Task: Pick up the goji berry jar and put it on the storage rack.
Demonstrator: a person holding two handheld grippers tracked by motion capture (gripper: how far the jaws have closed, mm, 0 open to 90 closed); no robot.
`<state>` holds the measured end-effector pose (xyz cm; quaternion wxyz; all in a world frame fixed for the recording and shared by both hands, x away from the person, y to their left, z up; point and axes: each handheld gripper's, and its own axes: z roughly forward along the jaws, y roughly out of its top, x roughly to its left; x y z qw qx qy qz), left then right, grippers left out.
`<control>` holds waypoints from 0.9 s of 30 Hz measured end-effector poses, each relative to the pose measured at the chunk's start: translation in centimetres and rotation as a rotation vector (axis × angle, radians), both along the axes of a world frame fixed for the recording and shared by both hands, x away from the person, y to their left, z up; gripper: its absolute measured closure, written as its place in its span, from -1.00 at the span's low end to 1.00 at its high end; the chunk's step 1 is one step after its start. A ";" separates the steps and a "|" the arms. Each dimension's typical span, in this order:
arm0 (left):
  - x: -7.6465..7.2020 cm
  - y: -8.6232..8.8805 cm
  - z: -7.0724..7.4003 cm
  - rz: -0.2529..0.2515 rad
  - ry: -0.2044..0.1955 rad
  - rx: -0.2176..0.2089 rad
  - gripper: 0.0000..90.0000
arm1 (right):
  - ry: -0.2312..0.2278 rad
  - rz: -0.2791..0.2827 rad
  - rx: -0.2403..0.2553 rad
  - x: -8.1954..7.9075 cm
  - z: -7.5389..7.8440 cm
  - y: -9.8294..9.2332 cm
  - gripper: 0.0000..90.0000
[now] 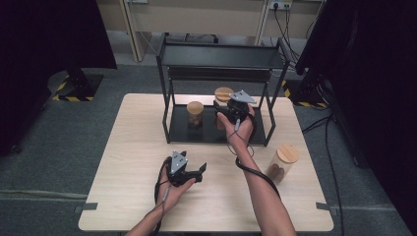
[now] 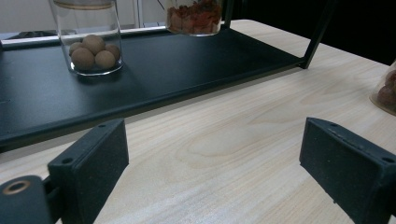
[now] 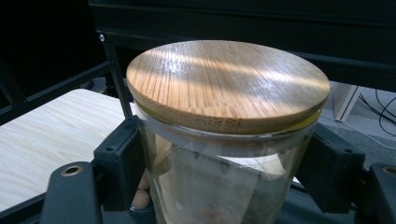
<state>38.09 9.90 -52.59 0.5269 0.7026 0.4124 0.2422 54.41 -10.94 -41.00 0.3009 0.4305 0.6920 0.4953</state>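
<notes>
Jar [image 3: 224, 154] with its wooden lid [image 3: 229, 84] is clamped between the pads of the right gripper [image 1: 227, 110], glass pressed on both sides, over the right part of the black shelf [image 1: 216, 130] at the far side of the table [image 1: 133, 147]. Just left of it, a second jar [image 1: 195, 113] of brown balls is seen on the shelf. Nearer, the left gripper [image 1: 199, 173] is held with pads wide apart, nothing between them. A third jar [image 1: 282, 162] is set at the right.
</notes>
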 end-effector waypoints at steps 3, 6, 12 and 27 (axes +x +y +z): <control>0.0 0.0 0.0 0.001 0.001 -0.002 -0.83 | 0.005 -0.001 -0.004 0.3 -0.1 0.1 -0.44; 0.0 0.0 0.0 0.000 0.000 -0.001 -0.83 | 0.008 -0.004 -0.004 0.6 -0.2 0.2 -0.44; 0.0 0.0 0.0 0.002 0.002 -0.004 -0.83 | 0.016 -0.013 -0.001 1.2 -0.3 0.2 -0.44; 0.0 0.0 0.0 0.003 0.002 -0.002 -0.83 | 0.029 -0.038 0.005 2.6 -0.5 0.3 -0.44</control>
